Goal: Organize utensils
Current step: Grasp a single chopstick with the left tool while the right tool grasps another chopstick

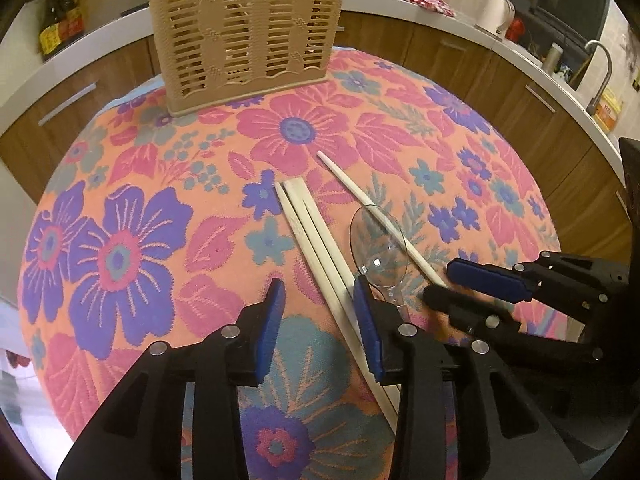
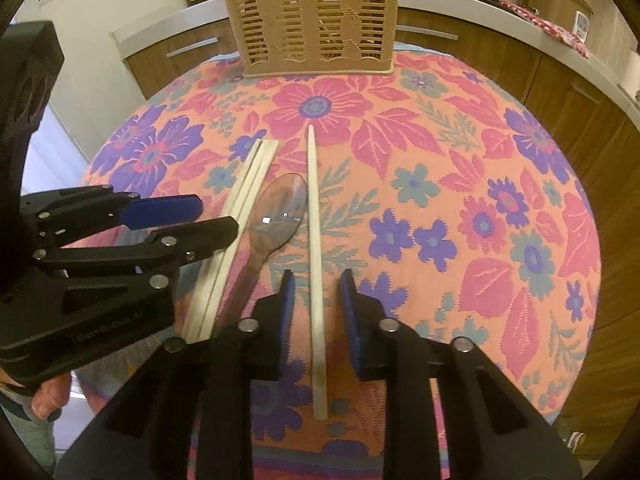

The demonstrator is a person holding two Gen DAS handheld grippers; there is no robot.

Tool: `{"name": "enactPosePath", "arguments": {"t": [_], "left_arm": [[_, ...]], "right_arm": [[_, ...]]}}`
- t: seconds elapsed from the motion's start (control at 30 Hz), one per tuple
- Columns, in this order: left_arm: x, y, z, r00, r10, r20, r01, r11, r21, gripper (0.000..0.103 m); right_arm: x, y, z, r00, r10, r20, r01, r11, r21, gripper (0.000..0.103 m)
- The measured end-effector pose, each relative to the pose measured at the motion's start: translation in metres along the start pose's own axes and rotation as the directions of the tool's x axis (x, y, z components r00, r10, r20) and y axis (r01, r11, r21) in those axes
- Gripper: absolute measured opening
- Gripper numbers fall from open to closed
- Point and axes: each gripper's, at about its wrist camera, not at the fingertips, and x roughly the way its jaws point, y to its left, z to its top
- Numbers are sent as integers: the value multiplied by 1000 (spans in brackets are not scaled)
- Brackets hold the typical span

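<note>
Floral tablecloth (image 1: 120,240) (kitchen counter (image 1: 440,12) behind)

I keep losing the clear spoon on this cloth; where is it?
The spoon lies on the cloth between the bundled chopsticks and the single chopstick.

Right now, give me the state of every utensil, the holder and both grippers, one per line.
Single chopstick: flat on the cloth, between the right gripper's pads, not pinched.
Chopstick bundle: flat on the cloth, sticks side by side.
Clear plastic spoon: flat on the cloth, bowl up, between bundle and single chopstick.
Slatted holder: upright at the far edge.
Left gripper: open, nothing gripped.
Right gripper: open, straddling the single chopstick.
</note>
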Motion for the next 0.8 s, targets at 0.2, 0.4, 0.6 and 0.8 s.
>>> {"name": "enactPosePath", "arguments": {"t": [0.2, 0.4, 0.6, 0.8], "left_arm": [[-3, 7, -3, 1000, 21, -3, -21, 1000, -5, 19], [-2, 5, 0, 999, 39, -29, -39, 999, 1, 20], [1, -3, 1, 994, 109, -28, -108, 994, 35, 13], [-9, 14, -6, 995, 99, -7, -99, 995, -26, 4]], "right_arm": [[-1, -6, -1, 1000, 6, 4, -6, 1000, 19, 11], [-1, 0, 0, 1000, -21, -5, 21, 1000, 6, 11], [-1, 2, 1, 999, -35, -28, 35, 999, -1, 9], [-10, -17, -7, 998, -54, -32, 56, 996, 74, 4]]}}
